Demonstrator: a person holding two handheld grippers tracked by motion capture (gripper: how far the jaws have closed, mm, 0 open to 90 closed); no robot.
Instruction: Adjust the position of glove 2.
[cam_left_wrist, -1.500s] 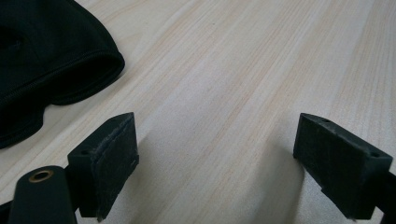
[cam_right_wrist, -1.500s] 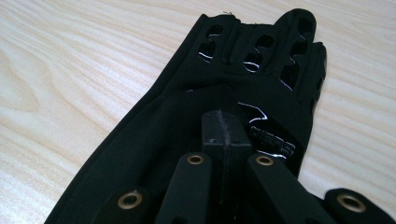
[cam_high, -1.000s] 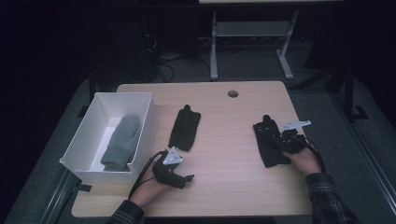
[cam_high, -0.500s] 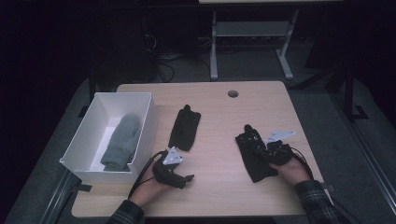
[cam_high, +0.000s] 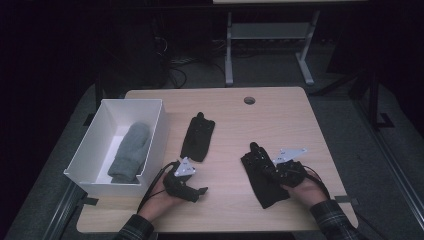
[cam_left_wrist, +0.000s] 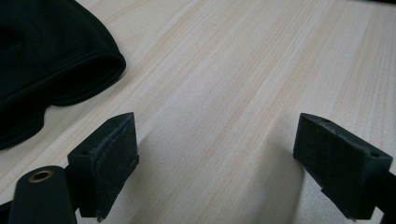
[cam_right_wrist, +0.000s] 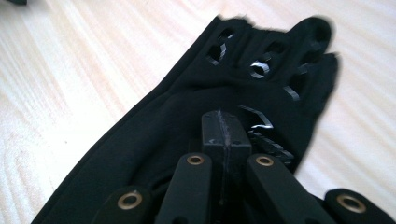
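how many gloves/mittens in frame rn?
3. A grey knit mitten lies in the white rectangular box at left. One black fabric glove lies mid-table. Another black glove sits under the right claw. The box's near wall could hide more.

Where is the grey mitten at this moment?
In the high view, the grey mitten lies inside the white box at the table's left edge, left of a black glove.
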